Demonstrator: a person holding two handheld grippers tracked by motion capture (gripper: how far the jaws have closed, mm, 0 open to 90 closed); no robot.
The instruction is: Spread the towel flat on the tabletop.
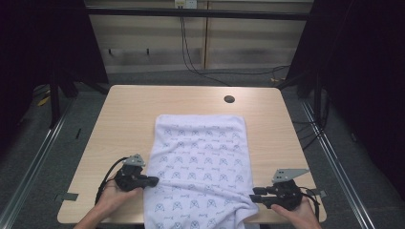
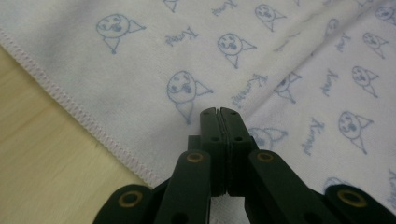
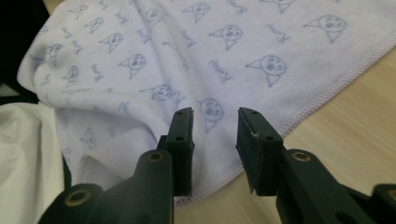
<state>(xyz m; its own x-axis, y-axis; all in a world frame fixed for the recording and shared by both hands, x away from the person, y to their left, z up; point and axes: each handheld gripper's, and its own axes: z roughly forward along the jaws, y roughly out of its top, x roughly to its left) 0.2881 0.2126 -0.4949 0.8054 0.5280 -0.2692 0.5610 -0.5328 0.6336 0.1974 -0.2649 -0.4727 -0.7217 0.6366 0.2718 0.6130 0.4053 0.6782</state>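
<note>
on the left, the left gripper has its fingers pressed together over the towel's left hem, with no cloth visibly caught between them. the printed towel lies spread along the middle of the worktop, its near end rumpled and spilling over the front edge. on the right, the right gripper hovers with fingers spread above the near right hem. this looks like taking hold of both edges; next each gripper needs to pinch its hem.

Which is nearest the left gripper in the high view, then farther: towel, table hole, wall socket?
From the left gripper:
1. Towel, right at its tip, table's middle.
2. Table hole, far side, right of centre.
3. Wall socket, top, beyond the table.
</note>
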